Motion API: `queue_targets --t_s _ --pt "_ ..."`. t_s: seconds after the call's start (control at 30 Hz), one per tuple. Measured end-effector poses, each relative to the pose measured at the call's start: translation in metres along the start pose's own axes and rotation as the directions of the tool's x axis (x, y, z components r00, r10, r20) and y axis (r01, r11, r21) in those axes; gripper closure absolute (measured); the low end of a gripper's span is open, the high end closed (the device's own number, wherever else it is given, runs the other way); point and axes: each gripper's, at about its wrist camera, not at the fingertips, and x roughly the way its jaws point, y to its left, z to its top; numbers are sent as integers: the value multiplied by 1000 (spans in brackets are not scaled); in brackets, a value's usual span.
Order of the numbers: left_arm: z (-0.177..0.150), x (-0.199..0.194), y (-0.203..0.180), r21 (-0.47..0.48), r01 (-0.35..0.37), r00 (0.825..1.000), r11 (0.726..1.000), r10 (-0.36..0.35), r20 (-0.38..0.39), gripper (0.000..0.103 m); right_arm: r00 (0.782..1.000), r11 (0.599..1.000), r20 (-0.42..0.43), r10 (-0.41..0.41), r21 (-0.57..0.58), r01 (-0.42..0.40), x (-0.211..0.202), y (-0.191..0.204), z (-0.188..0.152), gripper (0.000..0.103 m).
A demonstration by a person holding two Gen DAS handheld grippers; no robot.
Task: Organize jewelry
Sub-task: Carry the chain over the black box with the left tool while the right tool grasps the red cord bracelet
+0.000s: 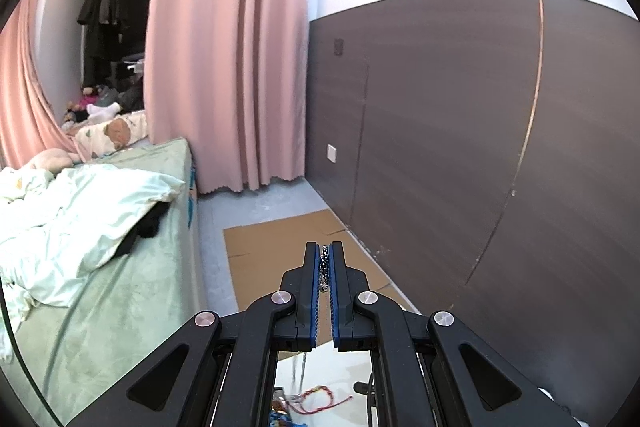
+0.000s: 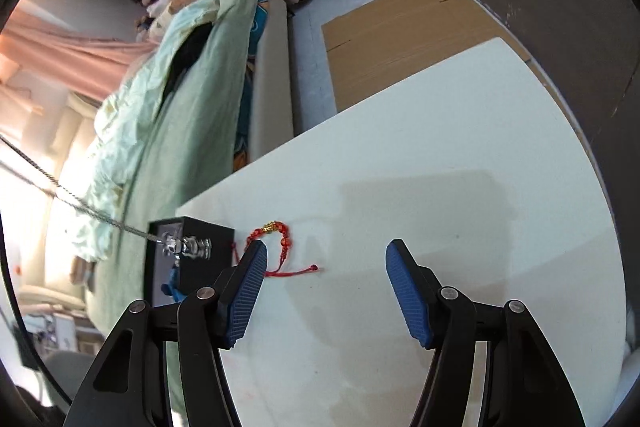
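blue pads of my left gripper (image 1: pixel 325 269) are clamped on a silver chain (image 1: pixel 324 265), lifted clear of the white table (image 2: pixel 460 155). its charm end (image 2: pixel 188 247) dangles over the black box (image 2: pixel 180 239) at the table's near-left corner. my right gripper (image 2: pixel 324 291) stands part-open and empty above the red bracelet (image 2: pixel 272 231) just right of the box. best lower the chain slowly, keeping it clear of the bracelet.
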Motion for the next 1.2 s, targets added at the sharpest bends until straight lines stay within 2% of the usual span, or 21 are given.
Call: queue_targets --t_s 0.1,0.27,0.43,0.5,0.6,0.67,0.7,0.73,0.83,0.9,1.03,1.2 --pt "2 -6 12 -19 -15 1000 1000 15 7 99 1000 999 -13 -8 -32 7 10 10 -3 39" --pt "8 -19 24 -29 -34 999 999 35 26 99 999 996 -40 -25 -86 21 26 28 -2 50" --pt "13 -32 32 -25 -47 998 999 49 42 99 994 985 -47 -97 -147 89 43 48 -5 52" --pt "13 -36 34 -25 -52 998 998 53 45 99 989 976 -47 -138 -178 128 51 56 -8 58" --pt "12 -39 38 -27 -58 997 998 59 40 99 974 948 -2 -225 -231 219 53 66 -12 70" --pt "9 -39 39 -25 -64 997 998 65 33 99 958 923 21 -287 -261 282 53 69 -15 88" --pt "7 -38 40 -25 -66 997 998 66 29 99 951 914 26 -308 -271 303 53 69 -15 93" --pt "5 -38 41 -27 -68 997 997 68 25 99 952 915 22 -305 -270 299 51 68 -15 96" --pt "-1 -37 48 -35 -74 997 997 75 14 99 966 941 -2 -259 -224 252 42 59 -12 97" --pt "-7 -35 52 -41 -83 996 996 84 9 99 970 948 12 -241 -210 238 33 55 -12 97" --pt "-21 -31 62 -67 -86 996 994 86 -10 99 989 975 26 -144 -169 146 16 47 -9 97" --pt "-43 -21 68 -100 -79 996 992 75 -46 99 995 987 60 -78 -136 86 -3 43 -8 97"
